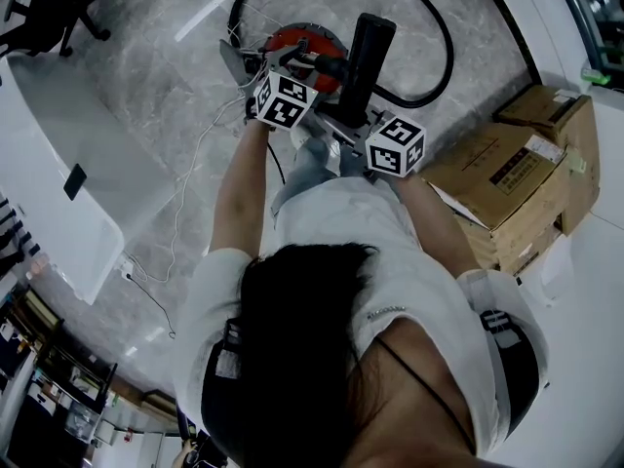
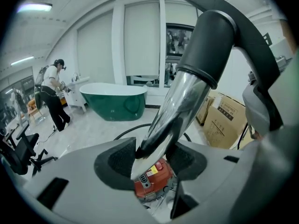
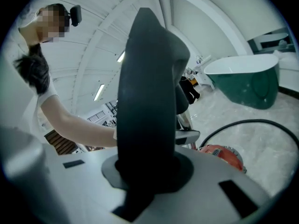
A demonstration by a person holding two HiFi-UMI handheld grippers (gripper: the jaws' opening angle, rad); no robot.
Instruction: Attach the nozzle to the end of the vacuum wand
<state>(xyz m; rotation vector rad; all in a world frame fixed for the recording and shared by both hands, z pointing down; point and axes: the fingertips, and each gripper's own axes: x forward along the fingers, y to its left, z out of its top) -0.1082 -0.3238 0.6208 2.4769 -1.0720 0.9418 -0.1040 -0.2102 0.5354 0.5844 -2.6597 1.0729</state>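
Working from the left of the head view, you have an office chair at the far corner of the marble floor, then a thin white cable trailing across it. Your left gripper has its fingers clasped on the lower end of the chrome wand, which rises into a black collar. Whether that joint is fully seated you cannot tell.

Directly beneath sits the red vacuum canister, with its black hose looping around it on the floor. Your right gripper is clenched on the black nozzle, held close by the wand above the canister. The nozzle fills the middle of the right gripper view and hides most of what lies past it.

At the right, stacked cardboard boxes stand closed, so their contents cannot be seen.

Only the left gripper view shows the green bathtub, its inside out of sight, and a second person standing to its left. Only the head view shows the whole hose loop.
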